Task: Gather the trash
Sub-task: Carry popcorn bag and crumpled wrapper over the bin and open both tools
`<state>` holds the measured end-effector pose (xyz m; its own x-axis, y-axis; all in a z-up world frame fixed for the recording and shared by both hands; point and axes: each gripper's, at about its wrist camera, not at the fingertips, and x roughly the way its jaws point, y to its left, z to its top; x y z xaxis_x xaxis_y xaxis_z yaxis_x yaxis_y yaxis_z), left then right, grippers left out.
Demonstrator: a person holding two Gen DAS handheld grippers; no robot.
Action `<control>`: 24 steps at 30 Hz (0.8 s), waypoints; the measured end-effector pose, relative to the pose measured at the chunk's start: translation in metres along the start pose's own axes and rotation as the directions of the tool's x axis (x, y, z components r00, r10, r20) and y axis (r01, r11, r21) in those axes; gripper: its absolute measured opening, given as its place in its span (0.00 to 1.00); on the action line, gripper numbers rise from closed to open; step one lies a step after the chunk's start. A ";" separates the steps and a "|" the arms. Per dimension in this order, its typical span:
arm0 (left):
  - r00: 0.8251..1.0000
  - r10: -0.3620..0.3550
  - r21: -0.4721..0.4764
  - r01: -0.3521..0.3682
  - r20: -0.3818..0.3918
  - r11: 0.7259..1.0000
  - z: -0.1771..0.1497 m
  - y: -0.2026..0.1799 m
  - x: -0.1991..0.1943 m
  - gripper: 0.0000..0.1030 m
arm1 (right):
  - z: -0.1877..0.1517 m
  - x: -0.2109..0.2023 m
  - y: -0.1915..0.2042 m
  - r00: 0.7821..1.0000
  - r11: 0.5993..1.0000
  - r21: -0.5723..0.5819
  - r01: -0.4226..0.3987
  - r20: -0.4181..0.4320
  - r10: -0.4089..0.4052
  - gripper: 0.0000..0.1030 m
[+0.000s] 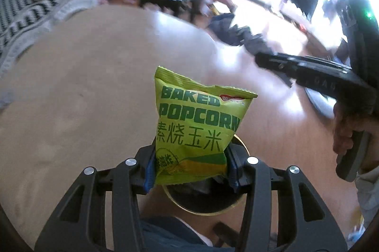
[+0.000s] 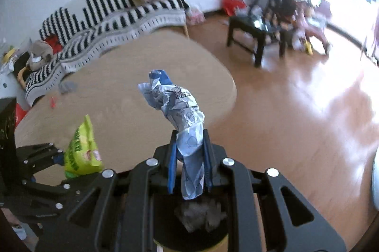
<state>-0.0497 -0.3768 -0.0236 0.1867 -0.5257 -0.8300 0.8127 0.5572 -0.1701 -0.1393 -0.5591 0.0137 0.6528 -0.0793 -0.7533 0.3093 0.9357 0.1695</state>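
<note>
My left gripper is shut on a green baked-popcorn bag, held upright over the round gold-rimmed trash bin below it. The same bag and left gripper show at the lower left of the right wrist view. My right gripper is shut on a crumpled blue-and-white wrapper, held above the dark bin opening, which holds grey trash. In the left wrist view the right gripper comes in from the right with the dark-looking wrapper.
A beige rug covers the wooden floor. A black-and-white striped sofa stands behind it. A dark low table with clutter stands at the back right. Small scraps lie on the rug near the sofa.
</note>
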 end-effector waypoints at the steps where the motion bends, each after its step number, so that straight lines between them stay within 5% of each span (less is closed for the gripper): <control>1: 0.999 -0.016 0.018 0.017 -0.046 1.000 -0.007 -0.011 0.017 0.45 | -0.019 0.008 -0.011 0.999 1.000 0.018 -0.001 -0.040 0.002 0.19; 5: 0.979 -0.037 0.041 0.046 -0.200 0.998 -0.030 -0.024 0.071 0.45 | -0.079 0.048 -0.037 0.983 0.990 0.136 -0.018 -0.178 0.042 0.19; 12: 0.906 -0.011 0.038 0.030 -0.424 0.999 -0.066 -0.015 0.154 0.45 | -0.158 0.117 -0.059 0.917 0.962 0.274 0.008 -0.386 0.102 0.19; 20: 0.894 -0.016 0.011 0.024 -0.449 1.000 -0.060 -0.014 0.169 0.45 | -0.170 0.130 -0.070 0.895 0.950 0.312 0.012 -0.428 0.129 0.19; 24: 0.888 -0.010 0.005 0.014 -0.459 1.000 -0.056 -0.012 0.177 0.48 | -0.161 0.123 -0.073 0.905 0.930 0.368 -0.011 -0.393 0.166 0.25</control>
<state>-0.0569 -0.4407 -0.1984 -0.0955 -0.1777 -0.9794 0.8179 0.5469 -0.1789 -0.1925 -0.5817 -0.1933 0.3704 0.2181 -0.9029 0.5351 0.7444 0.3994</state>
